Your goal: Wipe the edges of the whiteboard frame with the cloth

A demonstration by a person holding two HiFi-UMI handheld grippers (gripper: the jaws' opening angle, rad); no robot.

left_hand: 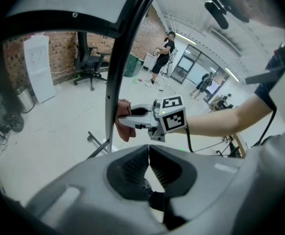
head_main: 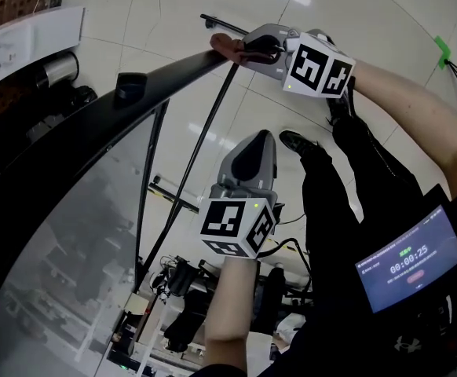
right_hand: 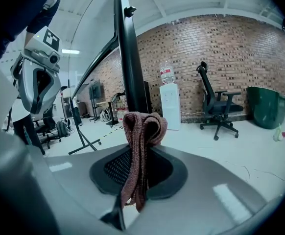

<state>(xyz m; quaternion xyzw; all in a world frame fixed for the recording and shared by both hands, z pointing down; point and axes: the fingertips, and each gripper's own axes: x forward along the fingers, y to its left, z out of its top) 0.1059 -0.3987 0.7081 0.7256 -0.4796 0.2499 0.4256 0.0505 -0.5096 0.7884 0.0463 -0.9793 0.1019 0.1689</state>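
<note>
**Cloth on the upright edge, right gripper working**

Nearest: a lit screen [head_main: 409, 261] worn at the person's chest, on the person's side of the whiteboard frame [head_main: 166, 78].

Next out, the left gripper [head_main: 261, 138]. Its jaws are fully together with nothing between them. It stands short of the frame and does not touch it. In the left gripper view the frame's upright edge runs ahead and to the left of the tips.

Farther, the right gripper [head_main: 252, 47]. Its jaws are closed partway onto a folded reddish-brown cloth [right_hand: 141, 141]. A thick loop of the fold sticks out past the tips and a tail hangs below them. The loop sits against the frame's upright side edge, below the top corner. The left gripper view shows cloth and edge touching; how firm the press is I can't tell.

Key relation: the edge rises straight up in front of the cloth, long axis up and down. The right gripper points across it, nearly level, so the cloth meets the edge crosswise.

Judgement: the wipe in hand runs along that upright edge. The next stroke needs the hand to travel the edge's length with the loop kept pressed in, not pushed past it. The right hand is much the nearer. The left has no part unless it steadies the frame.

Beyond the frame: pale floor [head_main: 173, 22], an office chair [right_hand: 216, 106], a brick wall [right_hand: 221, 48].
</note>
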